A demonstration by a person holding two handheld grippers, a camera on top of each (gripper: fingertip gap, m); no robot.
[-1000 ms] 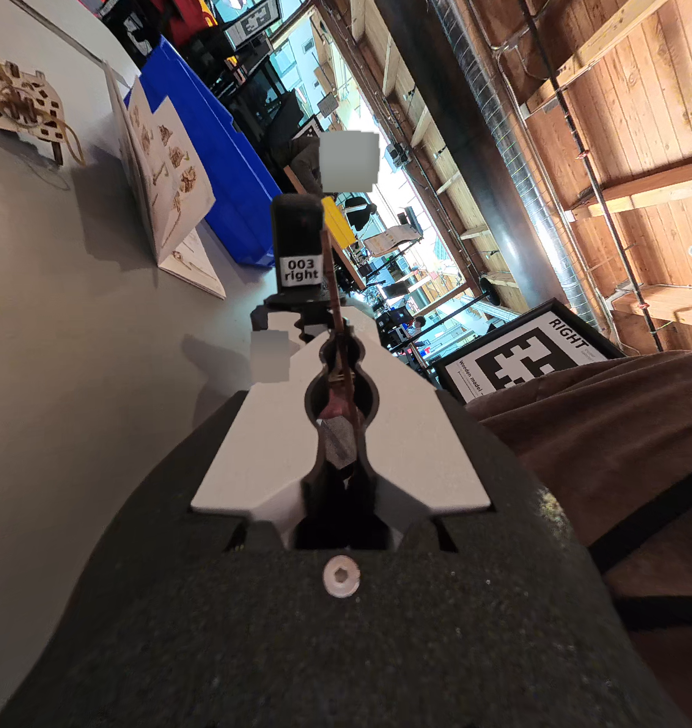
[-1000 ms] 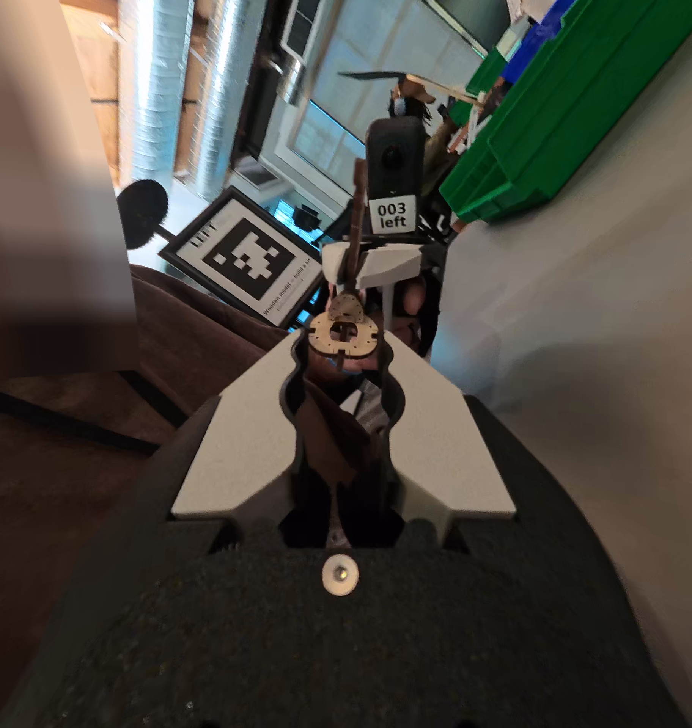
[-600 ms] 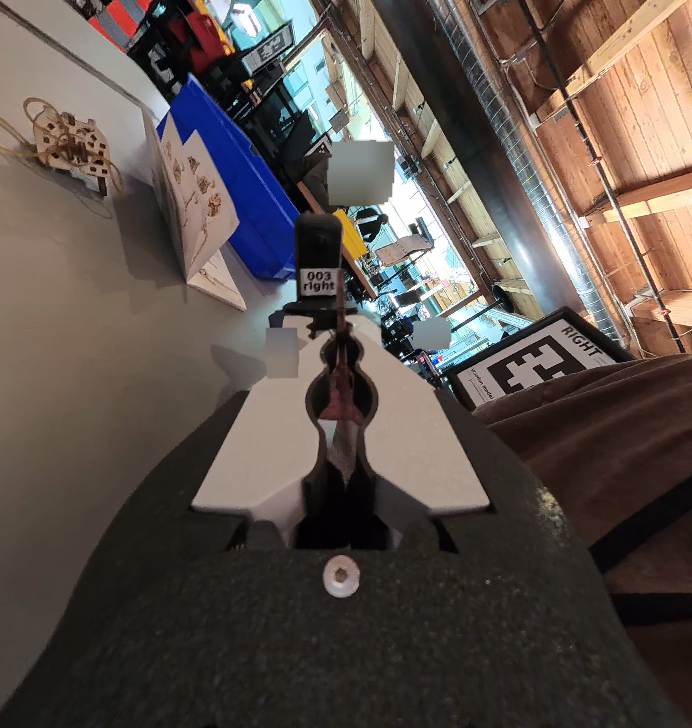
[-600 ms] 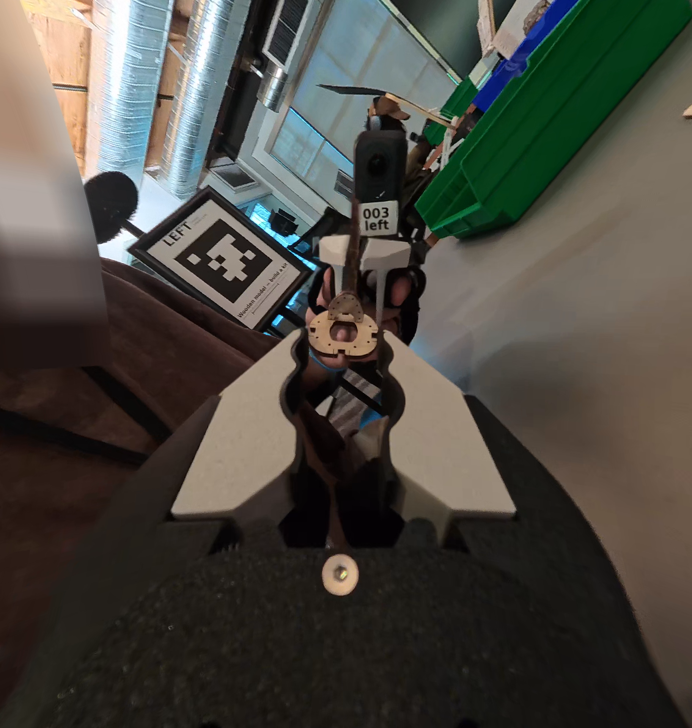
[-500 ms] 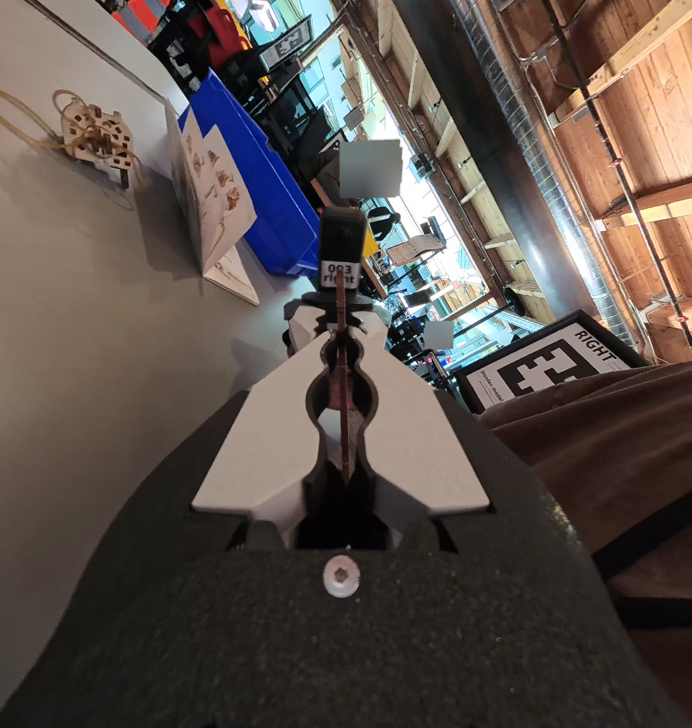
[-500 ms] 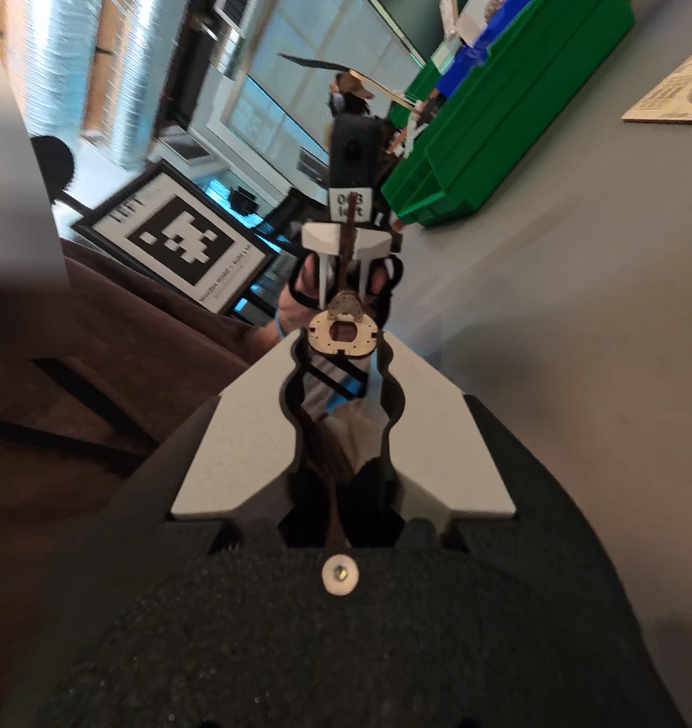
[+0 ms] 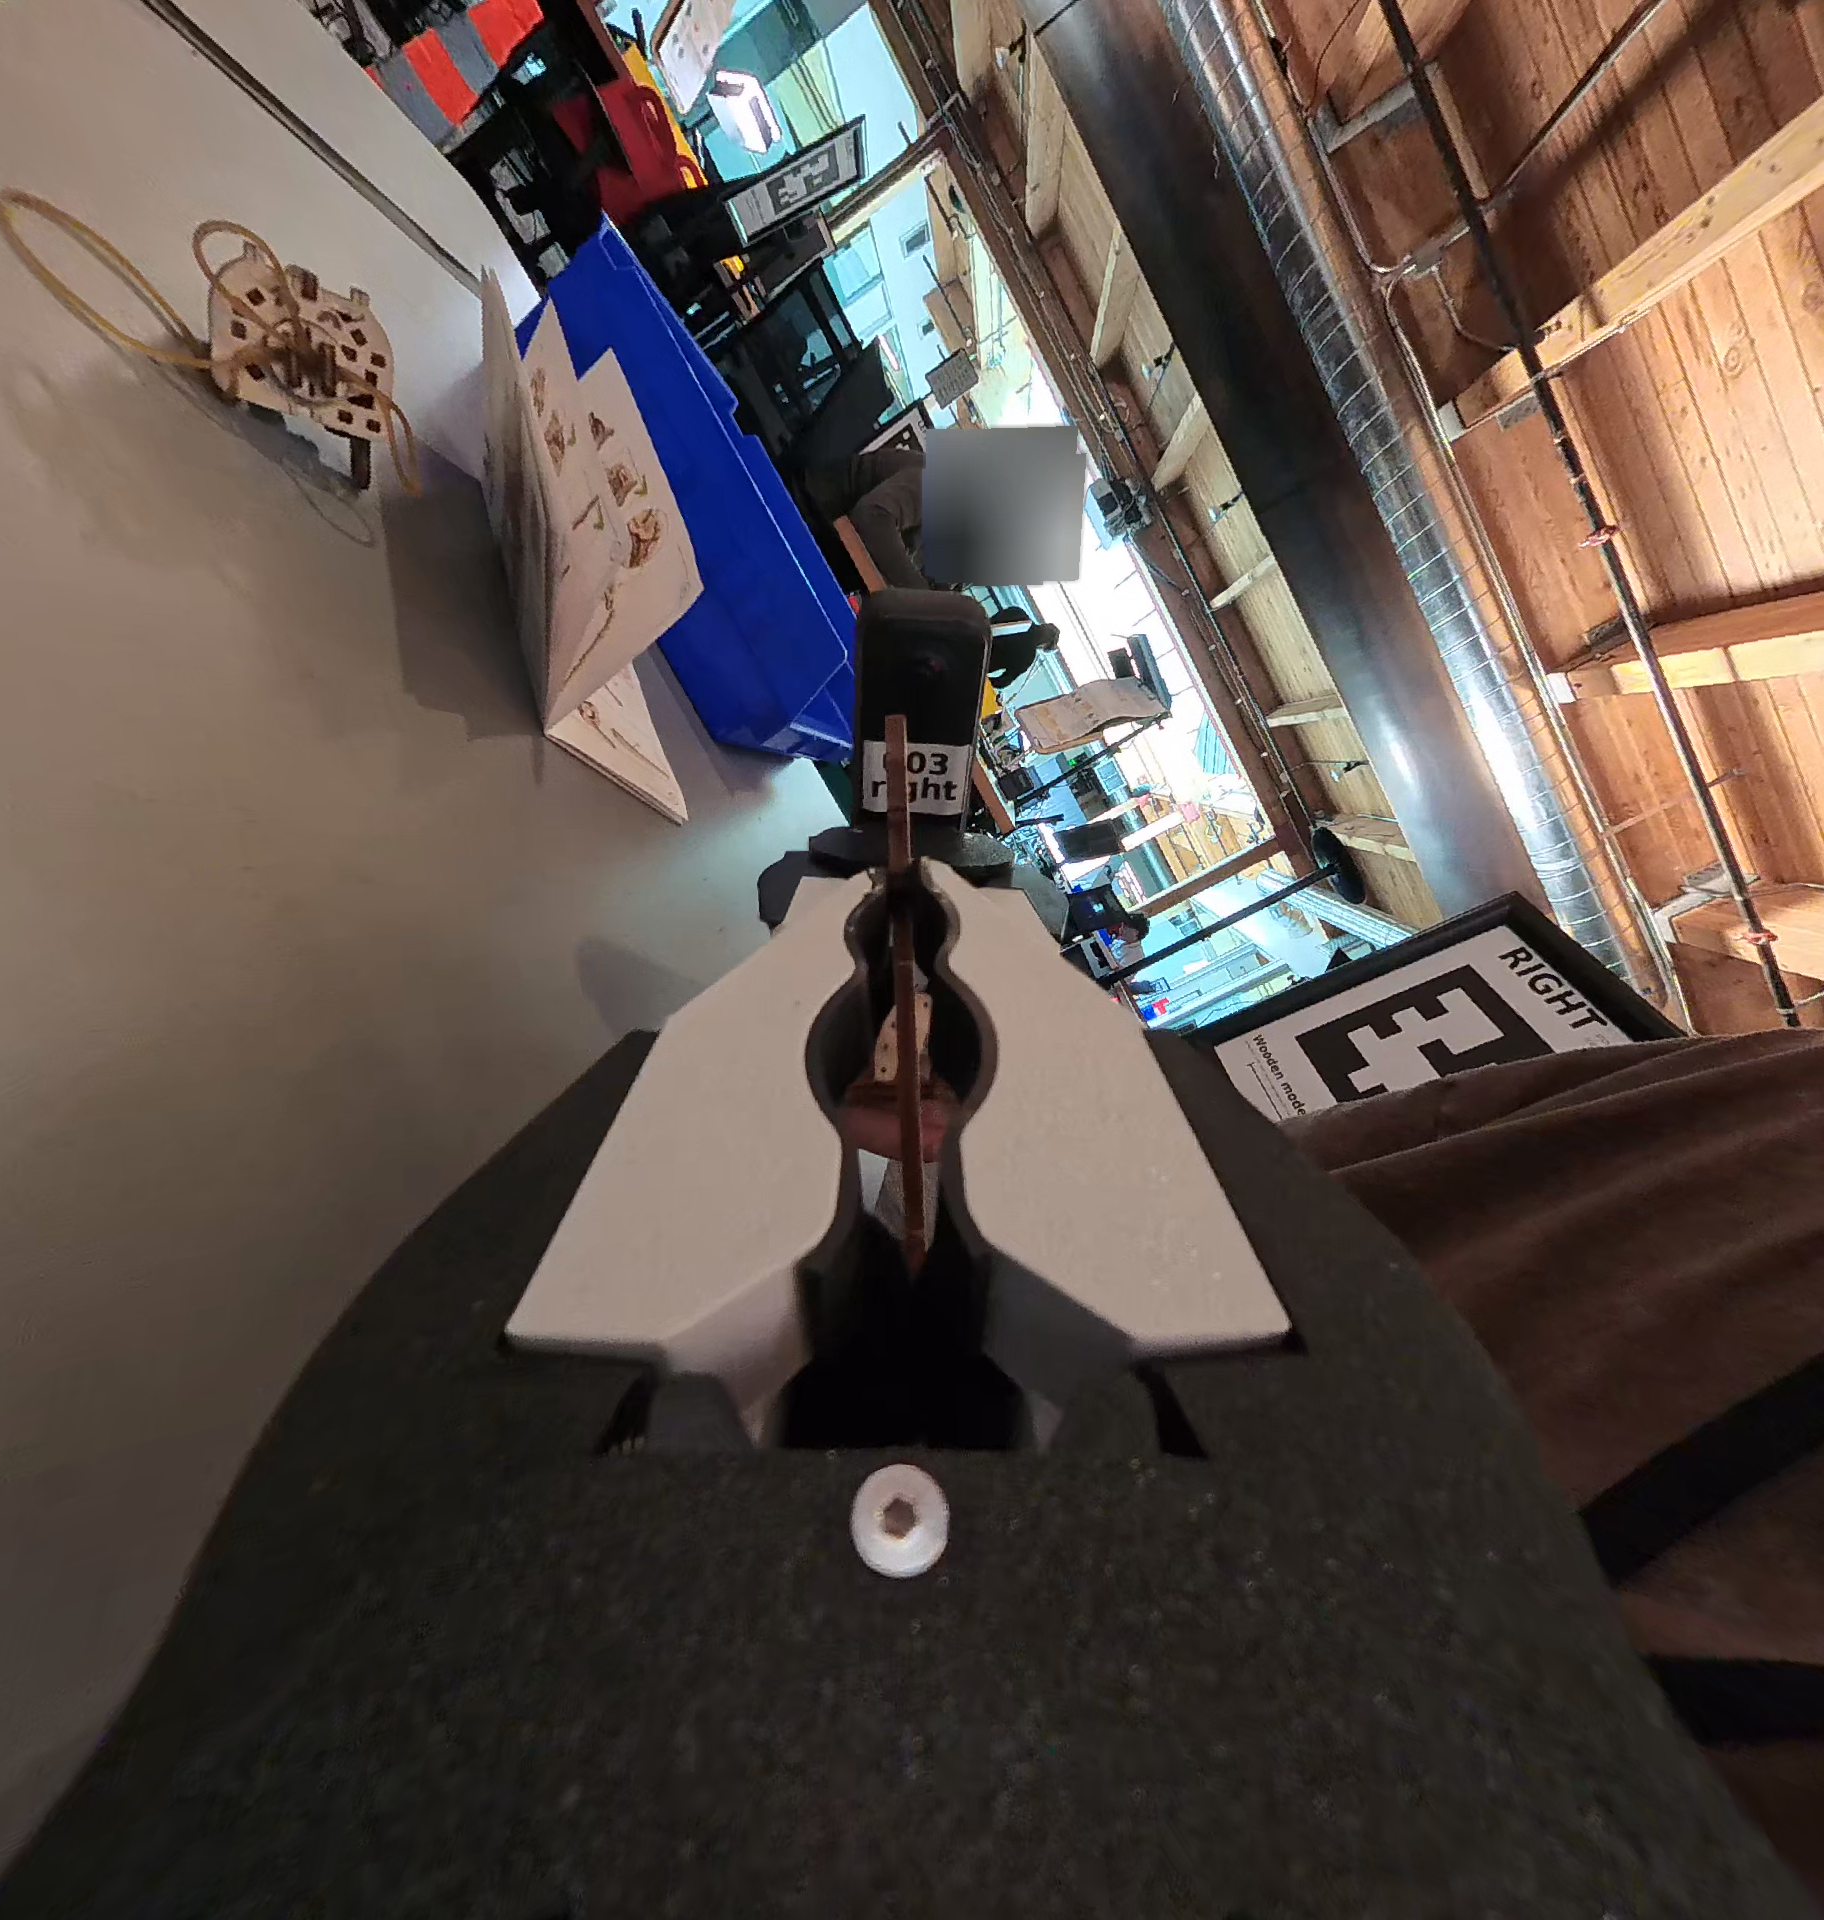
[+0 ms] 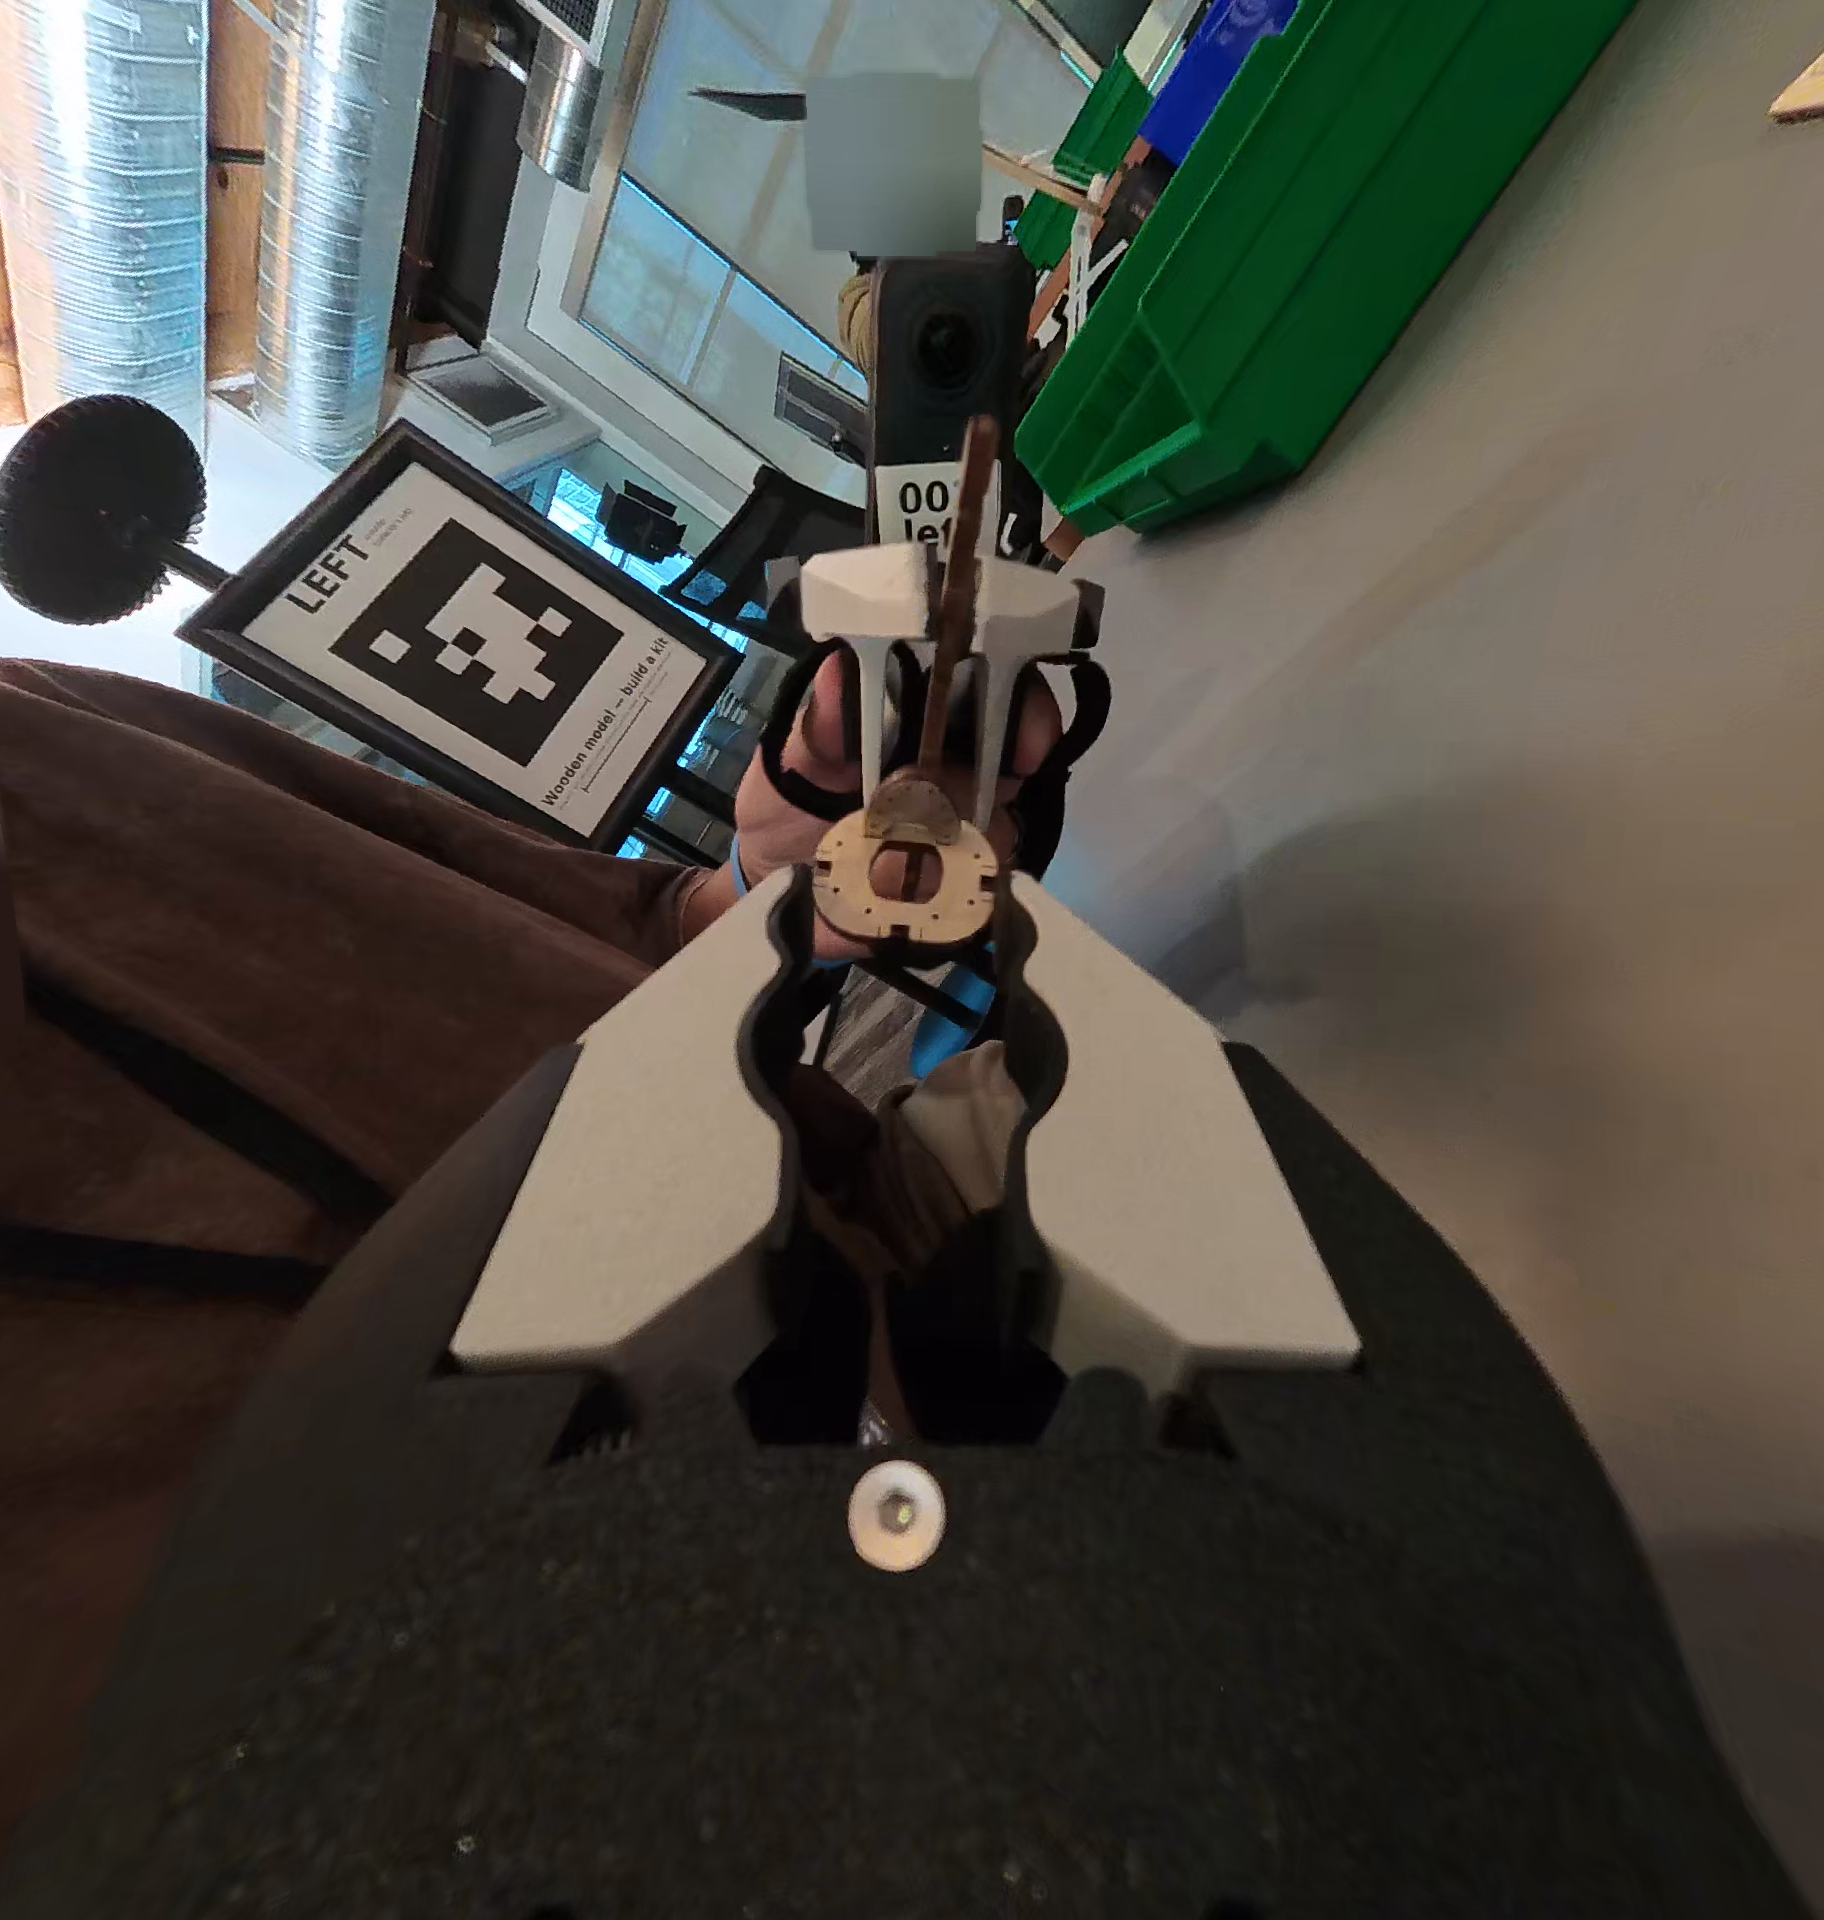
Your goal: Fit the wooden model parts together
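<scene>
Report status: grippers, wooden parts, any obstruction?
Left gripper shut on thin wooden strip. Right gripper shut on round slotted piece. Parts meeting mid-air, nothing between.

Two hand-held grippers facing each other tip to tip, raised above the table.

The left gripper (image 7: 900,914) has its white fingers (image 7: 742,1122) drawn close, pinching a thin wooden strip (image 7: 906,1039) edge-on between them. The right gripper (image 8: 903,914) clamps a flat round wooden disc (image 8: 903,878) at its tips. In the right wrist view, a bare hand (image 8: 783,800) grips the left gripper's handle, a brown sleeve (image 8: 316,914) behind it.
</scene>
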